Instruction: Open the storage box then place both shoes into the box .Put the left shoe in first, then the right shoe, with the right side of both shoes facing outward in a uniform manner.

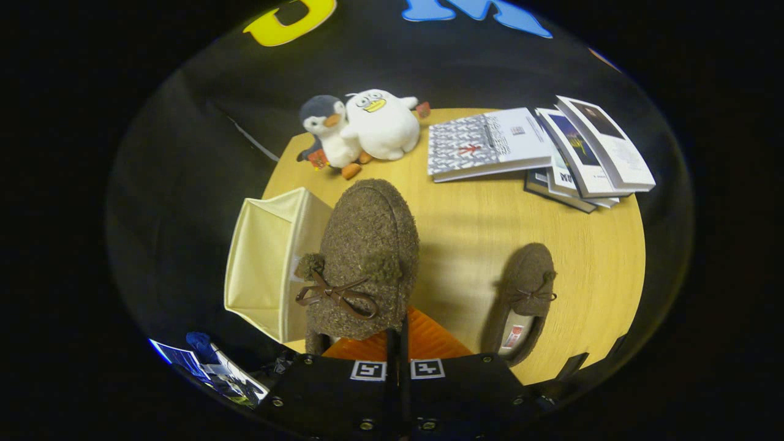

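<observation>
Step in hand, as I judge it: first shoe lifted and being carried toward the box. Gripper (396, 334) jaws are drawn close together, clamped on the heel edge of the held shoe (362, 257), which hangs toe-forward just ahead of the fingers. Whether it is the left or right shoe I cannot tell.

Largest to smallest:
- Round wooden table (465, 226), one, below and beyond the jaws.
- Storage box (269, 263), one, pale fabric, just to the left of the jaws, touching or nearly touching the held shoe's side; appears open, though its opening is not clearly visible.
- Books (539, 150), about four or five in a loose fan, far beyond the jaws to the right.
- Shoes, two: the held one, and a second shoe (523, 300) lying on the table right of the jaws, well apart.
- Plush toys (361, 128), two, penguin and white bird, touching, far ahead of the jaws.

Next move likely calls for swinging the shoe left over the box opening, lowering, then releasing with its right side outward.
</observation>
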`<state>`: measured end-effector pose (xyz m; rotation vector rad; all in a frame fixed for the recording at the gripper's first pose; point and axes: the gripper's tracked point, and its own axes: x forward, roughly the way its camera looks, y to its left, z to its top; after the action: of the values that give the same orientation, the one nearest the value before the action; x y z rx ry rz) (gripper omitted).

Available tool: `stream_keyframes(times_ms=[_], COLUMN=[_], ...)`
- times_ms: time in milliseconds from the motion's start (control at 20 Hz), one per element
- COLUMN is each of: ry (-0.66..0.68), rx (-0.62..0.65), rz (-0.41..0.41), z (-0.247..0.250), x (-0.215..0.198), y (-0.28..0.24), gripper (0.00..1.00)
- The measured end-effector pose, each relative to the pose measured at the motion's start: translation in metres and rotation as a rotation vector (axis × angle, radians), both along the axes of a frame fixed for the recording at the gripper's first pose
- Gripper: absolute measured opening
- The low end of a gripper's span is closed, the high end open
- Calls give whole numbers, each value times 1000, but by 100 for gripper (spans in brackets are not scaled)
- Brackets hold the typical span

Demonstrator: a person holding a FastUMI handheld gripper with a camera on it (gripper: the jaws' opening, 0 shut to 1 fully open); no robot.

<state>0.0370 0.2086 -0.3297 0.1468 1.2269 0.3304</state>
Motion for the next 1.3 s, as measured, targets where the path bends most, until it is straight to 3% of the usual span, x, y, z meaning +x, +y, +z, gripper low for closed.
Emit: stream_keyframes(times_ms=[200, 550, 900, 1300], ry=[-11, -6, 75, 175], rx=[60, 30, -77, -293], rz=[74, 217, 356, 361], z=[30, 24, -51, -149], x=[7, 21, 28, 32], y=[54, 148, 220, 227], gripper=[0, 0, 0, 1])
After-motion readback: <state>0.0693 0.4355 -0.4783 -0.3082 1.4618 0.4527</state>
